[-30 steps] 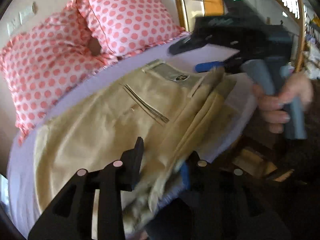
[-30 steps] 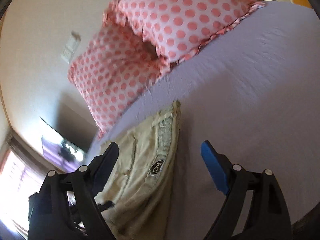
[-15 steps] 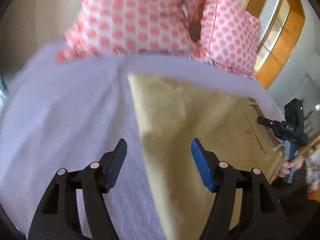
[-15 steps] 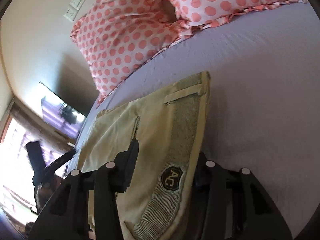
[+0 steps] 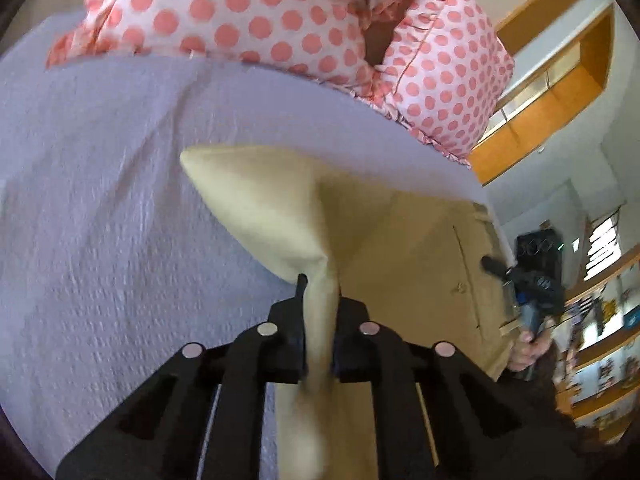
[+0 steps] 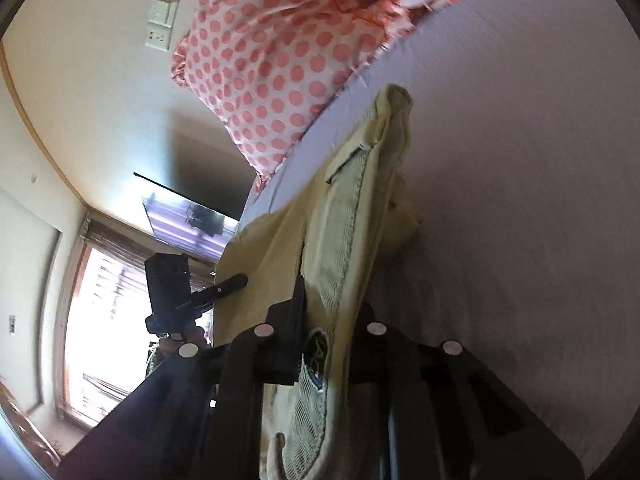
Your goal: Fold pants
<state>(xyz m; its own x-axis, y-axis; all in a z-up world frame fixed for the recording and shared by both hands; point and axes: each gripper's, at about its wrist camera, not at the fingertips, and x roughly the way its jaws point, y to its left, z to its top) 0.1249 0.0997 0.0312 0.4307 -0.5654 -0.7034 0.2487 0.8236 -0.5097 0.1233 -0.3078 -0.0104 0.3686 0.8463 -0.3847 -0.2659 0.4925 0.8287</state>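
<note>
The pants (image 5: 408, 248) lie on the bed (image 5: 100, 200), with two pillows (image 5: 256, 12) behind them at its head. The left tool (image 5: 319, 308) pinches a raised fold at one end of the pants; the right tool (image 6: 332, 320) pinches the waistband (image 6: 344, 232) at the other end. In the right wrist view, a wall switch (image 6: 162, 26) sits left of the pillows, and a window (image 6: 100, 320) lies beyond the bed, behind the left tool.

Pants (image 5: 404, 248) fabric blurs where it passes the left gripper (image 5: 319, 320). Right gripper (image 6: 326, 332) finger pads hidden by cloth. Patch (image 6: 316, 346) lettering unreadable. Pillows (image 5: 280, 16) cut off at top edge
</note>
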